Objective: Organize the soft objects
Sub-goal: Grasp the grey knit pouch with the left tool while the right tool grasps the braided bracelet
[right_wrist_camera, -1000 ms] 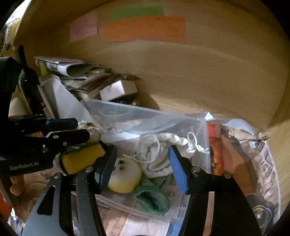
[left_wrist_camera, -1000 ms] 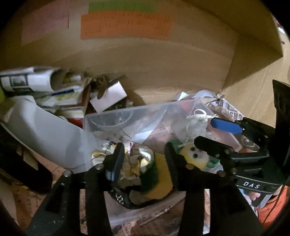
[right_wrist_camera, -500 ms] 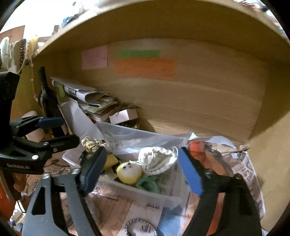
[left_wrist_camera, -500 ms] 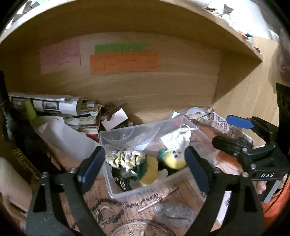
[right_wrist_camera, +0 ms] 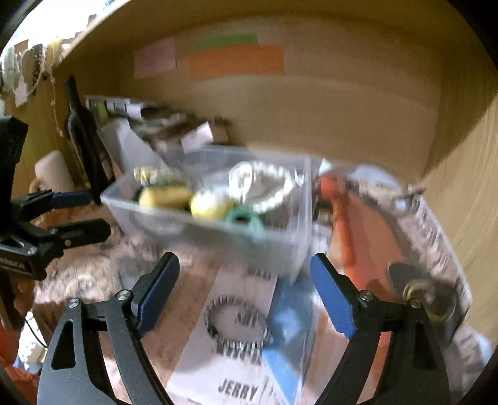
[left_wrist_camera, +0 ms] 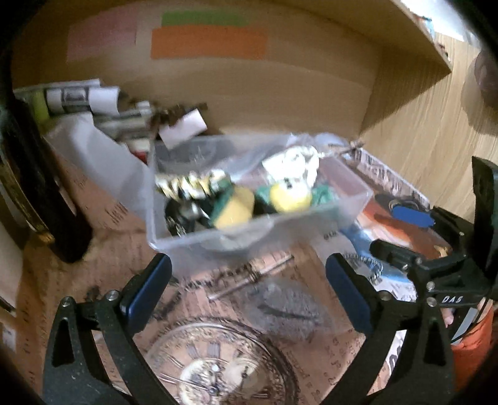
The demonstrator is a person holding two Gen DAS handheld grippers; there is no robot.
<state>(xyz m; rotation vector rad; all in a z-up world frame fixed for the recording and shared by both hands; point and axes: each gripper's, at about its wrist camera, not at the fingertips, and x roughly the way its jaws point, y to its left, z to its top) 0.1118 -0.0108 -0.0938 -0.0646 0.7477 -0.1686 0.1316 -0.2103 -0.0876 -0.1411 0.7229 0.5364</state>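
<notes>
Bin (left_wrist_camera: 311, 224) holds two yellow toys (left_wrist_camera: 289, 196); both grippers (left_wrist_camera: 249, 291) empty.

Setting: home storage or desk nook, cluttered. Wood-grain back panel (left_wrist_camera: 280, 93) with overhanging shelf (right_wrist_camera: 249, 18) above. Pink, green and orange paper notes (right_wrist_camera: 236, 60) stuck to back panel; writing not legible. Rolled newspapers and stacked papers (left_wrist_camera: 81, 96) piled at rear left. Dark bottle (right_wrist_camera: 79, 124) upright at left. Printed decorative paper (left_wrist_camera: 218, 367) with clock-face motif lining work surface. Clear plastic bin (left_wrist_camera: 351, 199) holding mixed soft household items.
</notes>
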